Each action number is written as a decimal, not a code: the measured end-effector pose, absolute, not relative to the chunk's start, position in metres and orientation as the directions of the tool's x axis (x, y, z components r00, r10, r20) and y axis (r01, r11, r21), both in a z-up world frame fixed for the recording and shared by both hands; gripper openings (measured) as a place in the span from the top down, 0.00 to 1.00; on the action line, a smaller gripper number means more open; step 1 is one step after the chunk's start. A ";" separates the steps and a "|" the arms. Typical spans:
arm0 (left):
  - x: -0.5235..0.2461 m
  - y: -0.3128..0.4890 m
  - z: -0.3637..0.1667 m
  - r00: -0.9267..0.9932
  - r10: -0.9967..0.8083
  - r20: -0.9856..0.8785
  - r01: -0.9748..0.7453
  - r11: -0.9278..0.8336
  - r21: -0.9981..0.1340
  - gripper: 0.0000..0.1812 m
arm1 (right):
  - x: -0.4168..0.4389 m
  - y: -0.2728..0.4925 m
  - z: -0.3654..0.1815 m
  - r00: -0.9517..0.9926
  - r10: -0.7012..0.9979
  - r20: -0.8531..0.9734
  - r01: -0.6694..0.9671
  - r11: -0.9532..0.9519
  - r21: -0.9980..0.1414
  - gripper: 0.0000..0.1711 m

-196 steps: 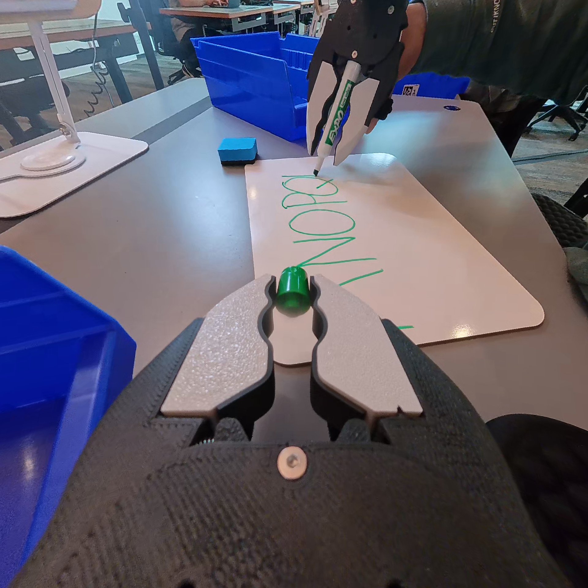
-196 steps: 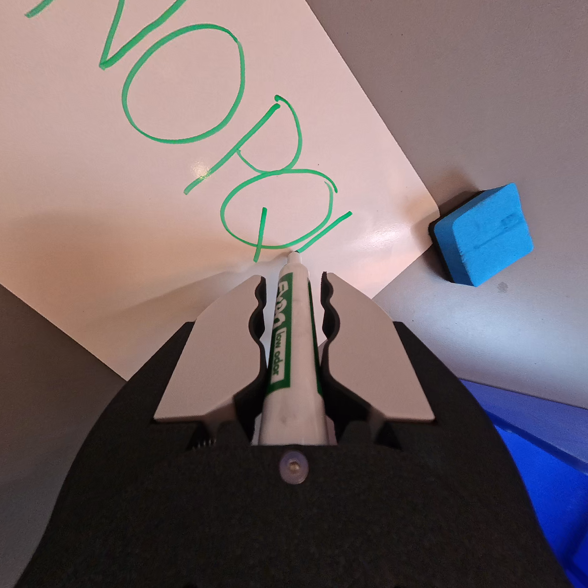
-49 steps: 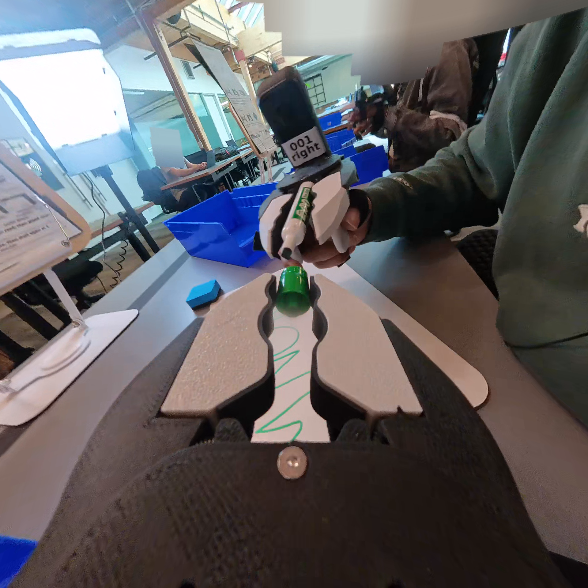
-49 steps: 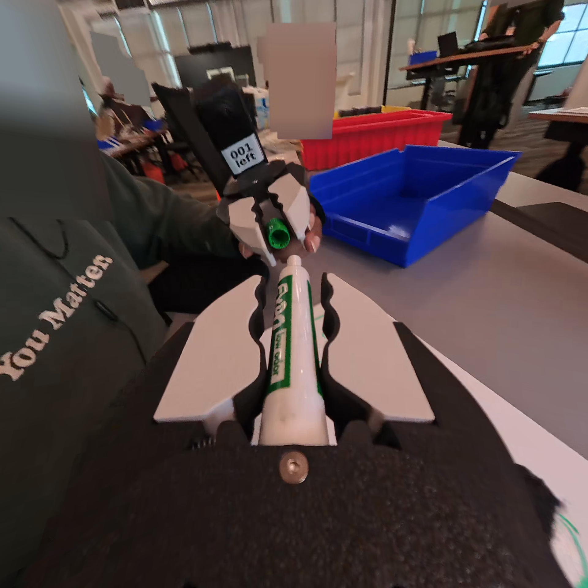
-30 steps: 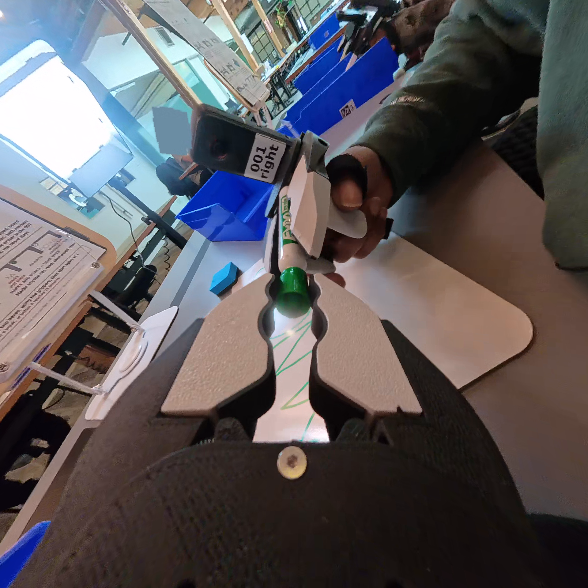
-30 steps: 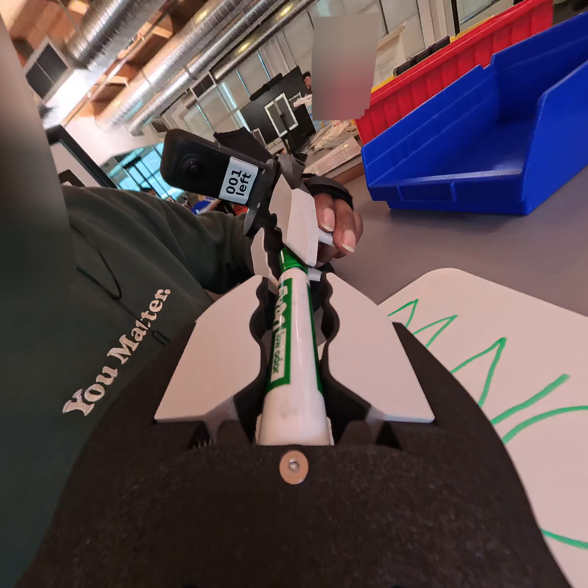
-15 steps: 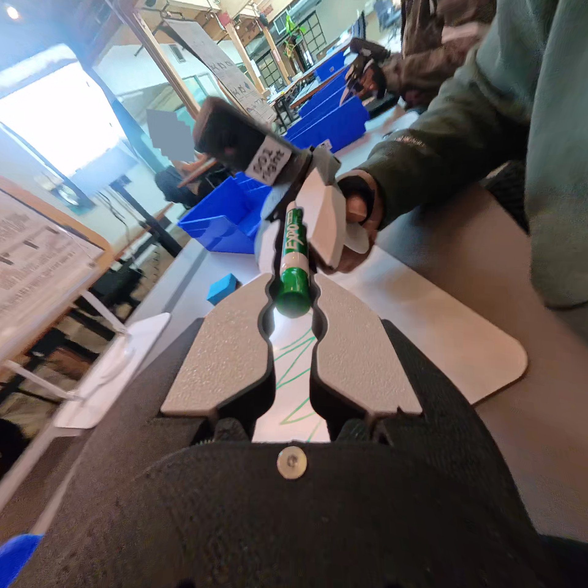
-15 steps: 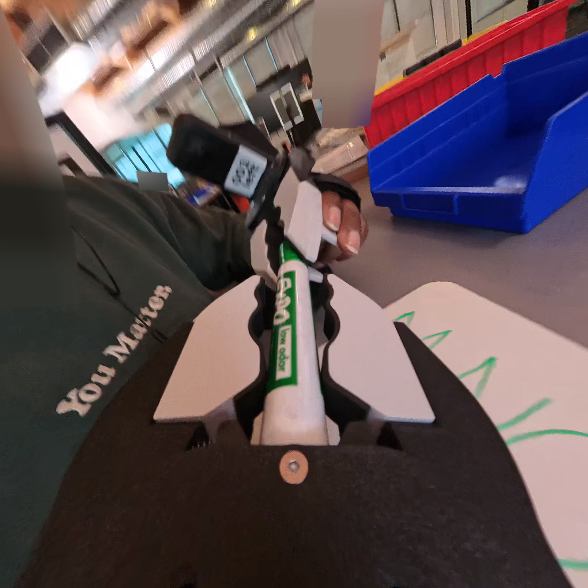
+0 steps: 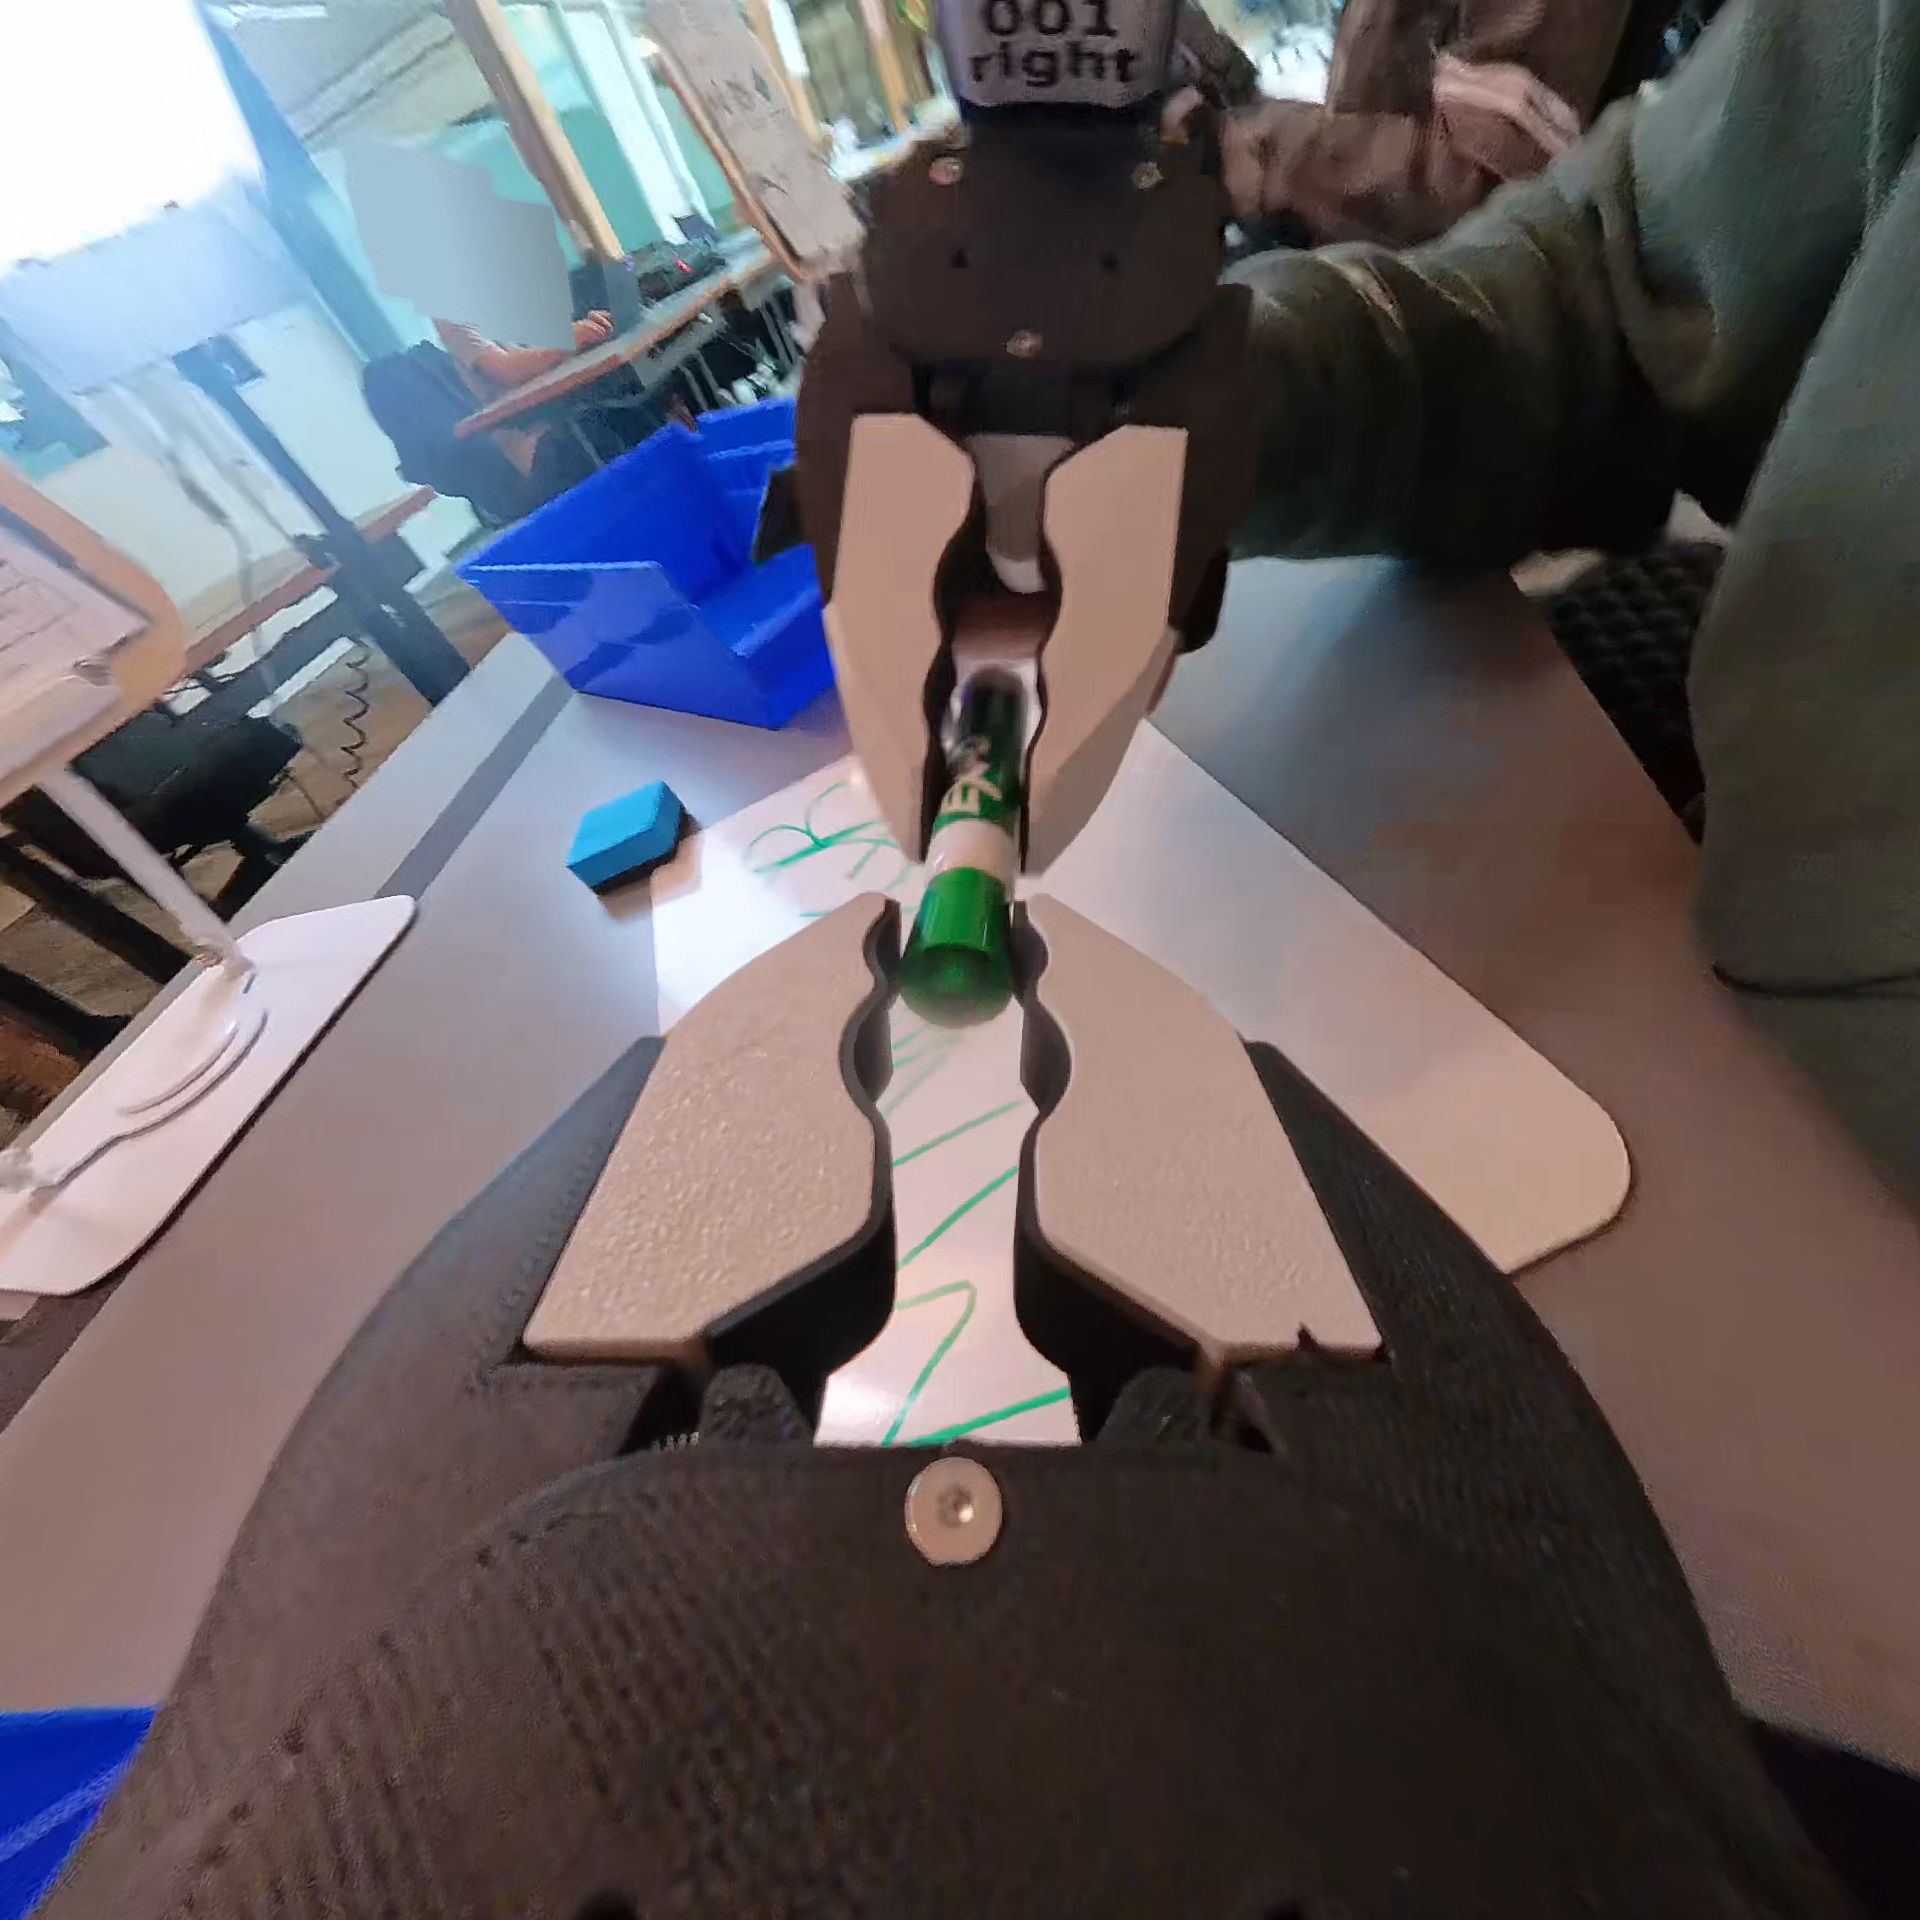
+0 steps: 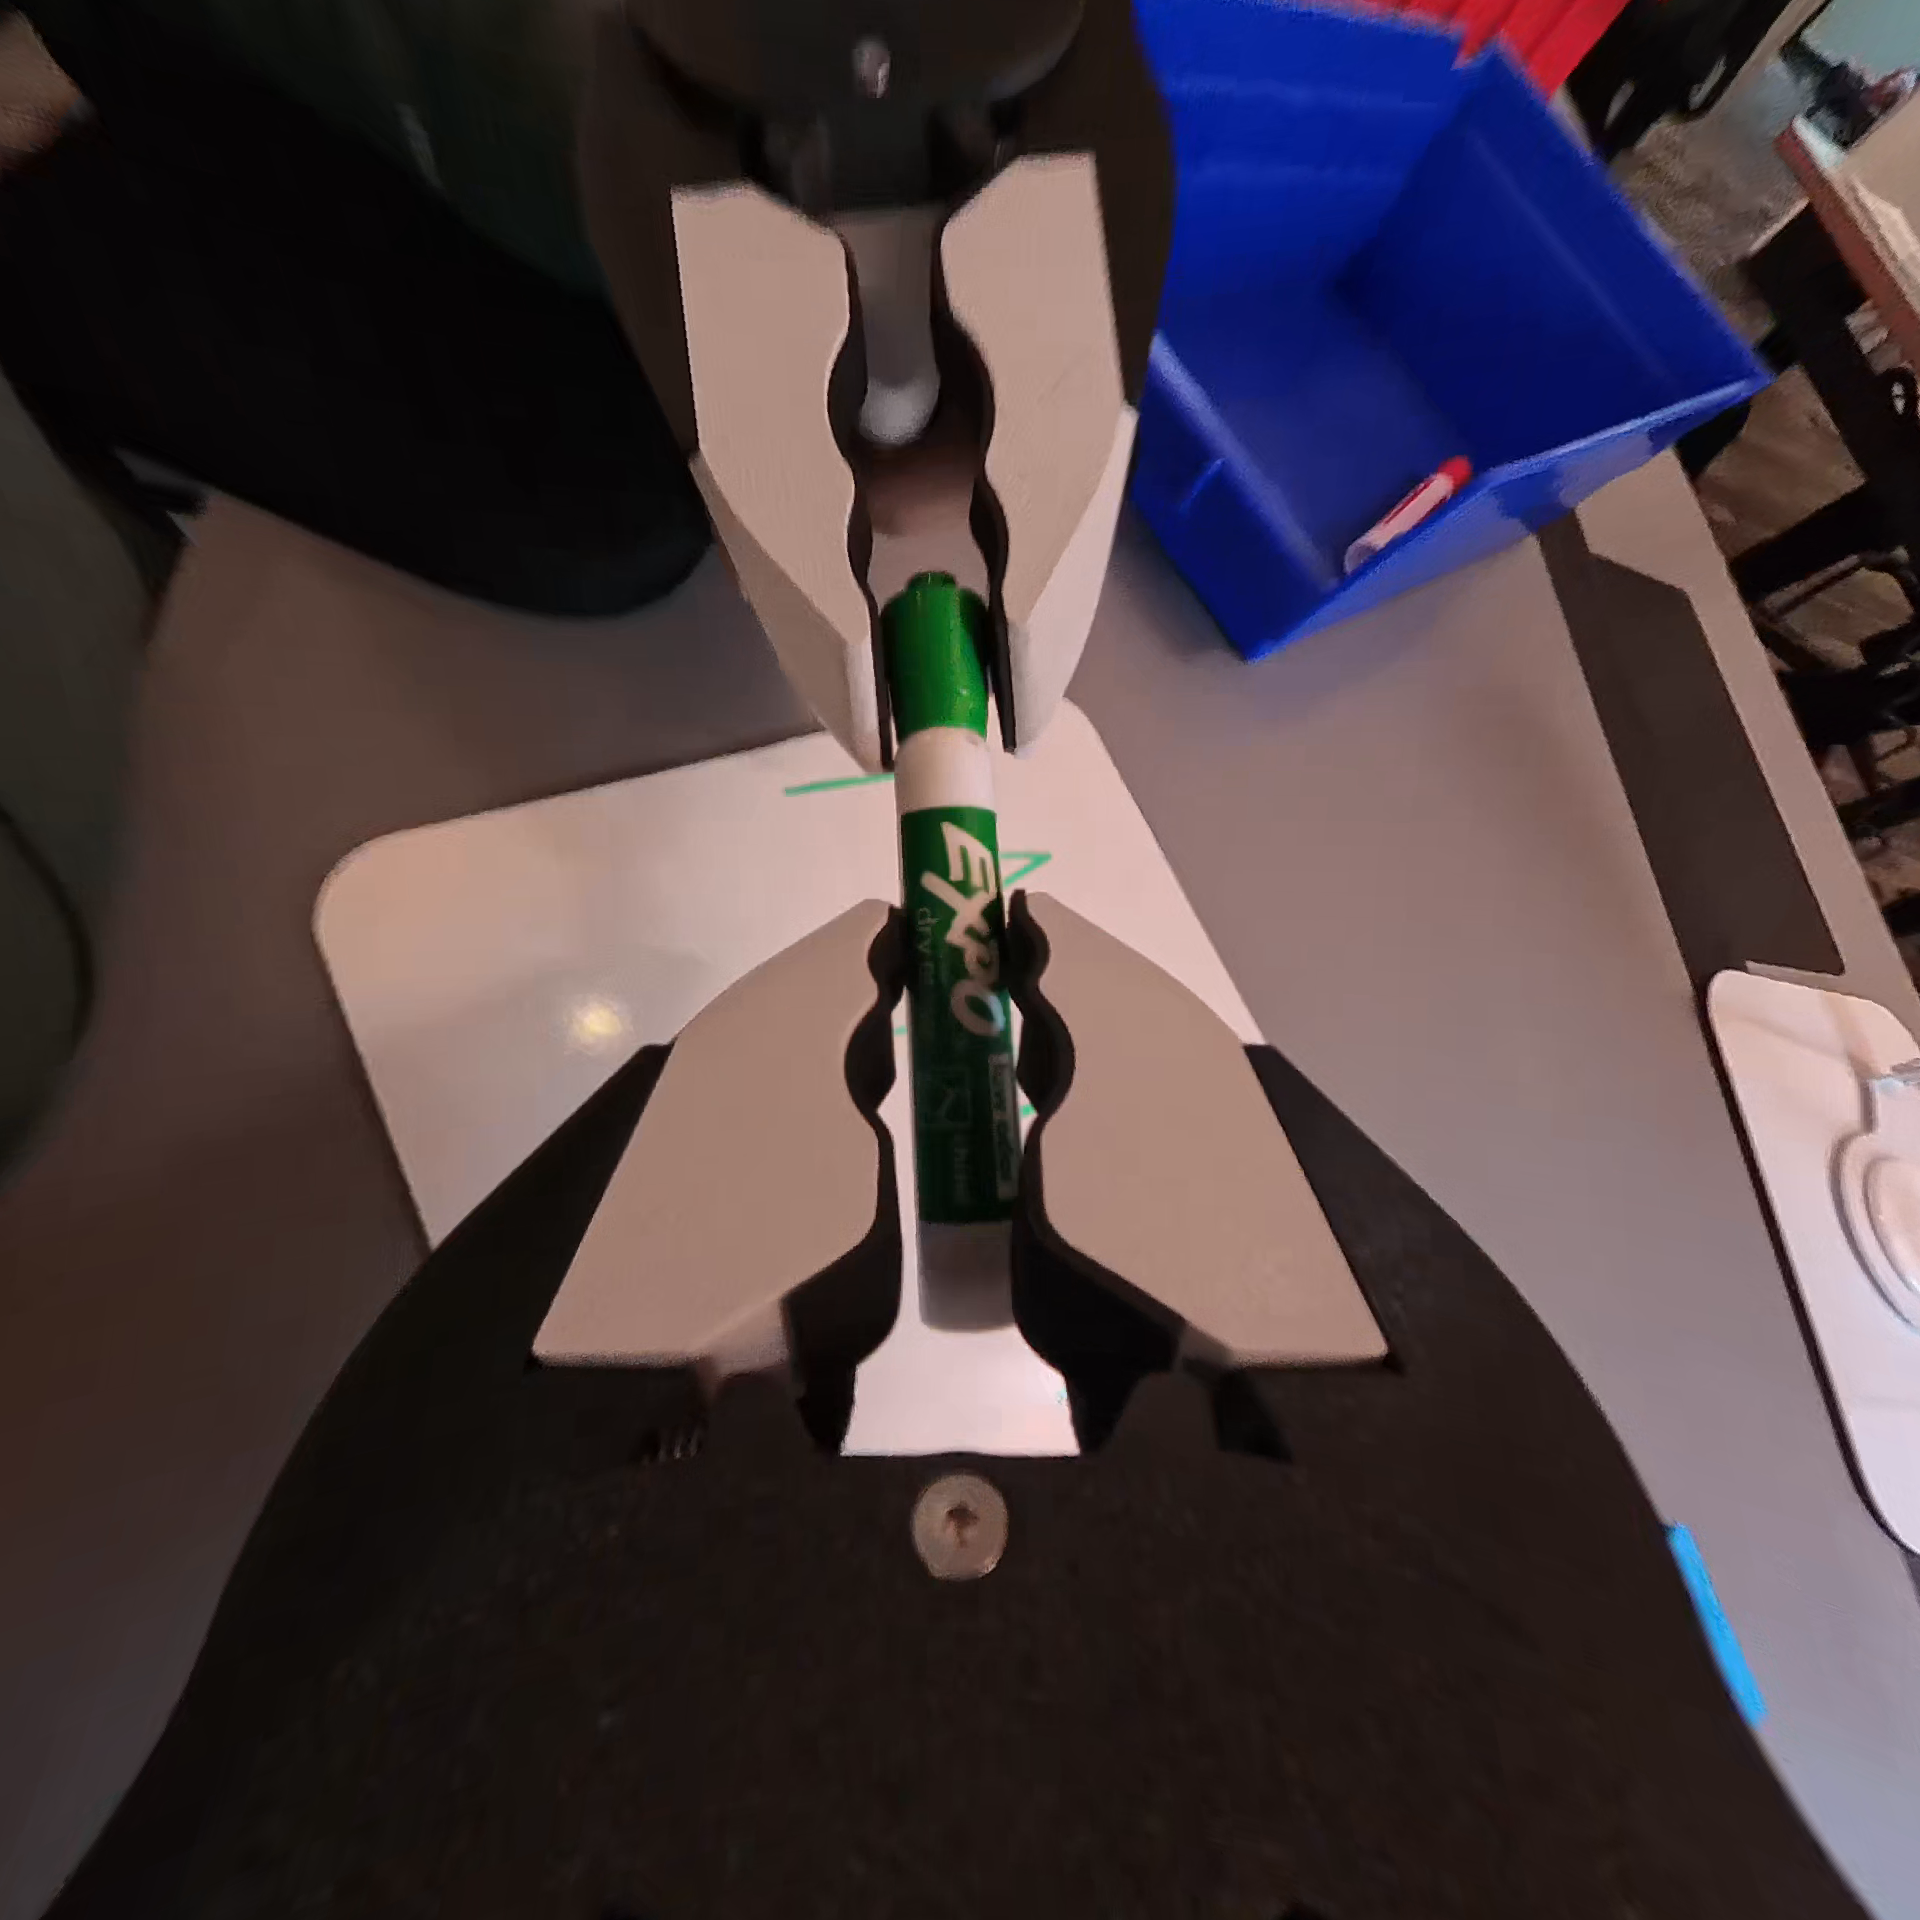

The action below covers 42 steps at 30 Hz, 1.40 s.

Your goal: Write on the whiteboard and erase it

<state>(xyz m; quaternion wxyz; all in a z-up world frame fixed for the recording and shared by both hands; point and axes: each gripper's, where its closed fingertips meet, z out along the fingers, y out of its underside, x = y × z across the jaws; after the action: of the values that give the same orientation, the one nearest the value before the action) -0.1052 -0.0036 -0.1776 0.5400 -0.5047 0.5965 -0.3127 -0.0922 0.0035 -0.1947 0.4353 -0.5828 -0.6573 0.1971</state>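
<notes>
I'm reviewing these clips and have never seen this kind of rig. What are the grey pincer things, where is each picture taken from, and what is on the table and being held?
There is no robot here: a person holds a hand-held two-finger gripper in each hand, and each gripper carries a camera looking forward along its fingers. In each picture, the grey fingers at the bottom belong to that camera's own gripper; the one facing it is the other.

The left gripper is shut on the green cap. The right gripper is shut on the marker barrel. The cap sits on the marker's end, and the two grippers face each other above the whiteboard.

The whiteboard lies on a grey table and bears green pen strokes. Beside it lies a blue eraser, farther off stands a blue bin, and at the edge a white stand base.
</notes>
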 end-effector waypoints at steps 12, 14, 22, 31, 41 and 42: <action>-0.147 0.044 -0.153 0.364 -0.888 -0.280 -0.168 0.233 -0.958 0.93 | 0.221 0.203 -0.076 0.879 0.365 0.308 0.439 -0.362 -0.822 0.89; -0.147 0.045 -0.154 0.381 -0.870 -0.313 -0.183 0.260 -0.948 0.96 | 0.271 0.224 -0.099 0.956 0.236 0.177 0.279 -0.529 -0.801 0.89; -0.149 0.052 -0.164 0.411 -0.847 -0.338 -0.226 0.264 -0.938 1.00 | 0.301 0.253 -0.225 0.986 -0.047 -0.157 -0.134 -0.787 -0.603 0.89; -0.149 0.048 -0.166 0.397 -0.846 -0.356 -0.242 0.277 -0.930 0.99 | 0.282 0.266 -0.262 0.979 -0.069 -0.193 -0.170 -0.803 -0.571 0.84; -0.147 0.052 -0.178 0.380 -0.866 -0.325 -0.265 0.235 -0.935 0.97 | 0.185 0.276 -0.123 0.929 0.354 0.104 0.308 -0.590 -0.746 0.70; -0.147 0.052 -0.180 0.378 -0.868 -0.323 -0.268 0.231 -0.935 0.97 | 0.160 0.270 -0.118 0.906 0.412 0.102 0.347 -0.580 -0.737 0.68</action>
<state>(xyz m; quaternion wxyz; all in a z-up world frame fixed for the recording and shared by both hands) -0.1465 0.0521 -0.1795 0.6049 -0.5686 0.4995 -0.2476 0.1603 0.2703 -0.1178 0.4056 -0.8878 -0.2135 0.0401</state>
